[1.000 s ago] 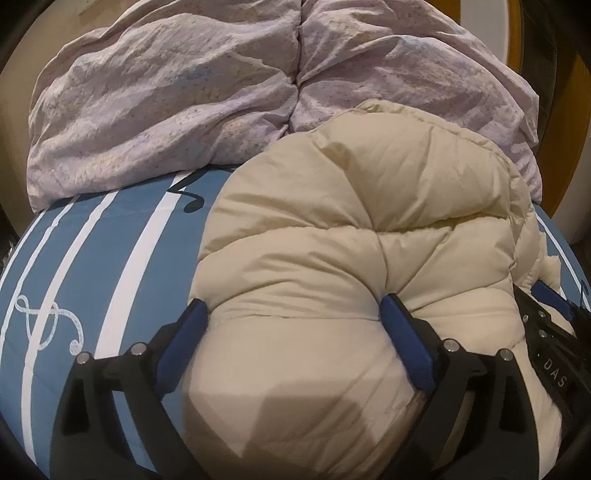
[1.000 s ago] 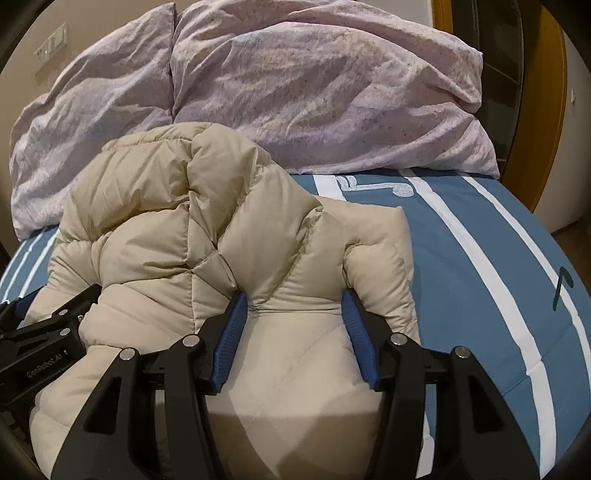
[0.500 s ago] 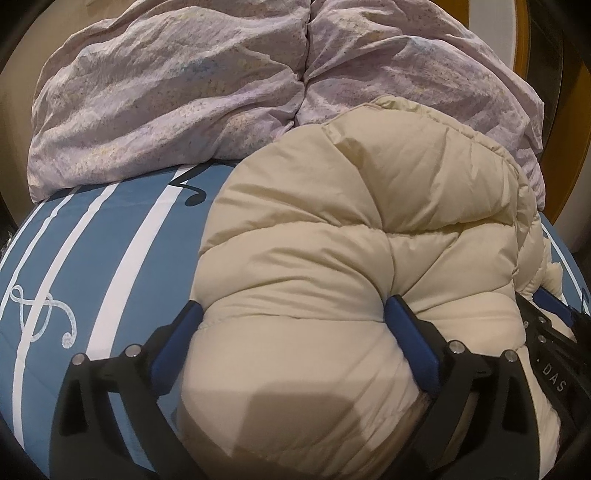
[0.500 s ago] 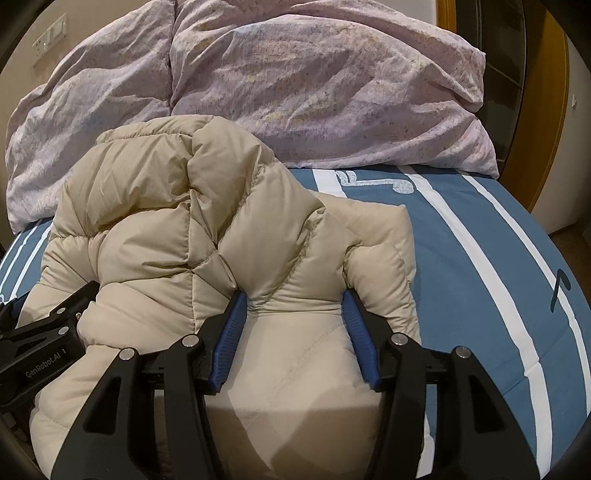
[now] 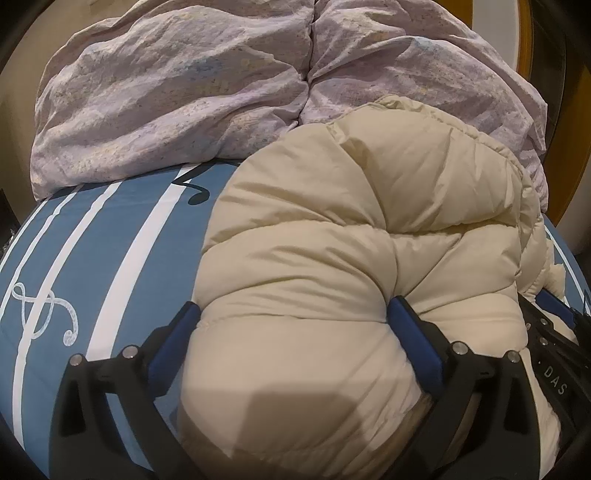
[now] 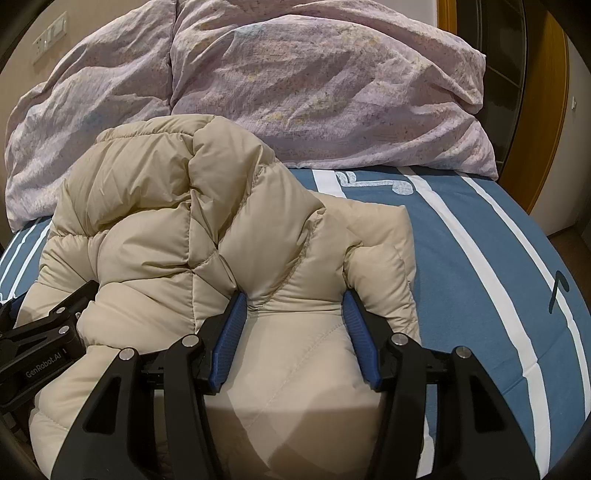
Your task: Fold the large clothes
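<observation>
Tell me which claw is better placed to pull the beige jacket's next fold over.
Probably the right claw: its pads pinch a jacket bulge, while the left claw is opening around the padding.

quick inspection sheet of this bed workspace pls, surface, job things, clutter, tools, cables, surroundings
surface: blue bedspread with white stripes and music notes
job's things: beige puffer jacket bunched up, not flat
clutter: two lilac pillows at the far end, behind the jacket
grippers: left tool opening, jacket bulging between its jaws; right tool narrower, pads pressing a jacket fold
cables: nothing seen
surroundings: wall switch plate, wooden door frame
</observation>
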Tool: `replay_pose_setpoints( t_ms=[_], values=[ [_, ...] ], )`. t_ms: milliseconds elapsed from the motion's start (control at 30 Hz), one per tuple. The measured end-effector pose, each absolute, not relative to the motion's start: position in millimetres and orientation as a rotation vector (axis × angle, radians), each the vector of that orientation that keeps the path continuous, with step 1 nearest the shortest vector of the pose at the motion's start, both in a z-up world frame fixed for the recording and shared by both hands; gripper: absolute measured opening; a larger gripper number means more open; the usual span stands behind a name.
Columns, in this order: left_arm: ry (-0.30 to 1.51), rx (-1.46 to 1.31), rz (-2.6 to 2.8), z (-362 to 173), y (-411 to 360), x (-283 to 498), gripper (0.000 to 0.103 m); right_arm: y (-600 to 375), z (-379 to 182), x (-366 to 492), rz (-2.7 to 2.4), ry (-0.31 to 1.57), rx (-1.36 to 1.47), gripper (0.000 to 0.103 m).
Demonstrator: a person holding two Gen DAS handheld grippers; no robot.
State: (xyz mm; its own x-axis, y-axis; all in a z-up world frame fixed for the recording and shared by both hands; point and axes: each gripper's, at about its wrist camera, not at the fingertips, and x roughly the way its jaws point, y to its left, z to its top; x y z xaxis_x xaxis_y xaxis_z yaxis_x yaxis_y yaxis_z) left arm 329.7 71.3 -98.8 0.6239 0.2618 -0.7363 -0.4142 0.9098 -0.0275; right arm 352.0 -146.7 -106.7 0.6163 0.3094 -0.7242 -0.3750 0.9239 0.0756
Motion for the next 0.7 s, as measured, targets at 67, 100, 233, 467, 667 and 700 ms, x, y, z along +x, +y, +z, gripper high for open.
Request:
replay_pose_setpoints(
  t_ms=[67,100,233,467,667,700],
  values=[
    [0.810,-0.204,0.388,-99.0,71.8,329.7,0.101,-146.2,-106.7,351.9,0.390,0.816,-0.093,0.057],
    [0.810,-0.205,0.388,-99.1,71.8,329.7,0.101,-145.9,-106.4,351.6,0.389,0.815,-0.096,0.057],
    [0.807,-0.211,0.386,-98.9,72.7,329.3,0.101,-146.1,-105.7,351.6,0.388,0.810,-0.105,0.057],
    [0.807,-0.205,0.390,-99.2,74.5,328.0,0.101,-145.4,-105.9,350.7,0.382,0.802,-0.119,0.057],
    [0.806,-0.205,0.390,-99.5,74.1,327.7,0.101,-145.3,-106.4,350.4,0.386,0.799,-0.119,0.057],
    [0.807,-0.204,0.390,-99.6,73.6,327.9,0.101,-145.3,-106.6,350.4,0.386,0.799,-0.119,0.057]
  ],
)
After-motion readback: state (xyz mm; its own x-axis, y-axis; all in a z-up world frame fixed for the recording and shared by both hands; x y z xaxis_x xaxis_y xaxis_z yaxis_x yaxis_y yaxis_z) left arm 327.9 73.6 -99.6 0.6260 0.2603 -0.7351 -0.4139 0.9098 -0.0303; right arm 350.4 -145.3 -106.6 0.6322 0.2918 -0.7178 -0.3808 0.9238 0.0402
